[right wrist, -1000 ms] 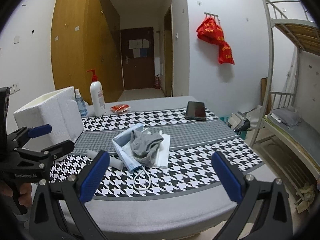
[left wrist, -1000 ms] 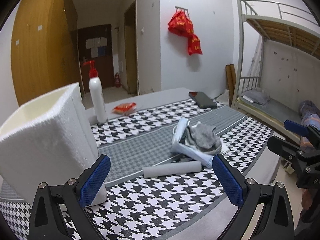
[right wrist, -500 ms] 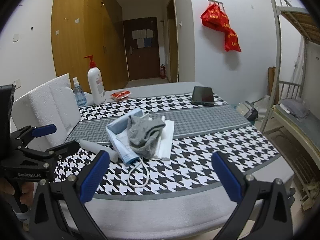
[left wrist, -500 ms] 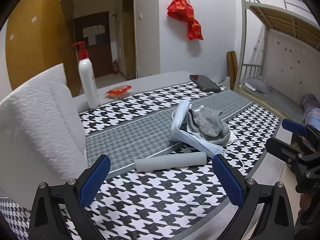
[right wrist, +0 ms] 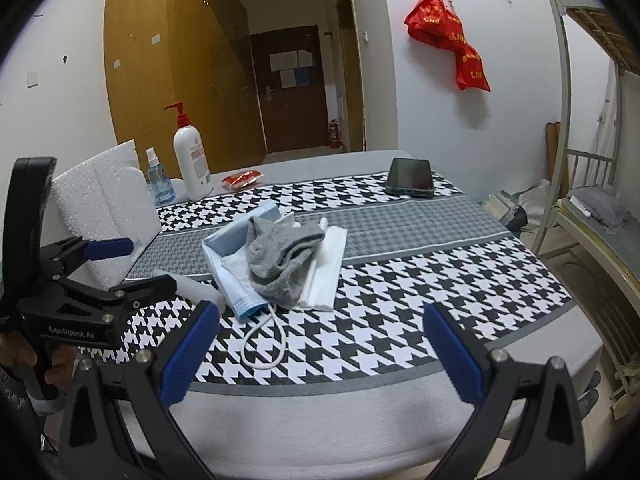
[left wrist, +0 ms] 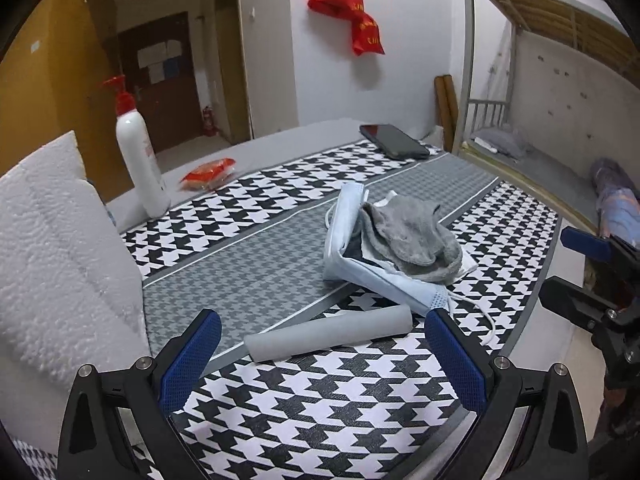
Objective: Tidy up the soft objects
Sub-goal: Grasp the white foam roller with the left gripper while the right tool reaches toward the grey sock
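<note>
A grey foam tube (left wrist: 328, 332) lies on the houndstooth cloth (left wrist: 320, 400), just ahead of my open left gripper (left wrist: 322, 322) and between its fingertips' lines. Behind it a grey sock (left wrist: 408, 236) is heaped on a light blue face mask (left wrist: 348, 240). In the right wrist view the sock (right wrist: 280, 256) covers the mask (right wrist: 228, 276) and a folded white tissue (right wrist: 328, 268). My right gripper (right wrist: 322, 312) hangs open over the table's near edge, apart from the pile. The left gripper (right wrist: 154, 264) partly hides the tube (right wrist: 192, 286).
A white foam box (left wrist: 60, 260) stands at the left. Behind are a pump bottle (left wrist: 140, 160), a small spray bottle (right wrist: 158, 184), a red packet (left wrist: 208, 172) and a phone (left wrist: 394, 146). A bunk bed (right wrist: 592, 220) stands to the right.
My left gripper has moved forward and lower toward the foam tube, and the foam box has slid to the view's left. The right gripper has come slightly closer to the table.
</note>
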Available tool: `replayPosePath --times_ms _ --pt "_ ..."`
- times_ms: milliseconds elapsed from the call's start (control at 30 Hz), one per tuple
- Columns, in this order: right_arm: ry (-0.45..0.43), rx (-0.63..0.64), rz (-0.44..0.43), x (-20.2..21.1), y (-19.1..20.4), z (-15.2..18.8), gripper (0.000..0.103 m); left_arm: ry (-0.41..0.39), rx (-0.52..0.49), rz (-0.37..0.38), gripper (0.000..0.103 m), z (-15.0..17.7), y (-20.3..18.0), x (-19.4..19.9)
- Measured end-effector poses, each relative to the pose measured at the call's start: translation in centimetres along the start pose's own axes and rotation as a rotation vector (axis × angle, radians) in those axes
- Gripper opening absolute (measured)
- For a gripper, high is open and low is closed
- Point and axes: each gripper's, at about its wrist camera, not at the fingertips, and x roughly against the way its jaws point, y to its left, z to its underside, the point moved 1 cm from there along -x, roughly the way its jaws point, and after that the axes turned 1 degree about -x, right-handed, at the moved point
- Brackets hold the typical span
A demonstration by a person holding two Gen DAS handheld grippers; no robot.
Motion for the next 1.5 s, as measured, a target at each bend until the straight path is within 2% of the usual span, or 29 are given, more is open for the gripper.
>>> replayPosePath --times_ms 167,500,633,800,1000,1167,1267,1333,1400,1500 --pt "0.022 -0.001 -0.010 -0.9 -0.3 0.1 0.103 0.032 -0.038 -0.002 0.101 0.0 -0.4 -1.0" --pt "0.096 0.050 -0.034 -2.8 -0.3 0.0 0.103 0.118 -0.102 0.089 0.084 0.2 0.7 -3.2" --pt "0.129 0.075 -0.047 -3.6 -0.2 -0.1 0.103 0.122 -0.178 0.074 0.079 0.4 0.5 -3.8" --pt "0.158 0.106 -0.068 -4.3 0.0 -0.2 0.103 0.119 -0.212 0.092 0.079 0.5 0.5 -3.9" --pt "0.182 0.134 -0.098 -5.0 0.2 0.0 0.103 0.146 -0.177 0.131 0.079 0.2 1.1 -4.7" --pt "0.203 0.136 -0.144 -5.4 0.2 0.1 0.103 0.180 -0.134 0.206 0.067 -0.2 1.9 -5.4" --pt "0.214 0.140 -0.155 -5.6 0.3 0.0 0.103 0.186 -0.156 0.241 0.046 0.0 1.3 -4.9" --pt "0.213 0.150 -0.154 -5.6 0.3 -0.1 0.103 0.191 -0.157 0.275 0.023 0.2 1.0 -4.6" --pt "0.213 0.156 -0.153 -5.6 0.3 -0.4 0.103 0.190 -0.145 0.282 0.014 0.3 1.1 -4.3" --pt "0.210 0.160 -0.158 -5.8 0.4 -0.8 0.103 0.210 -0.084 0.352 0.010 0.3 1.9 -4.0"
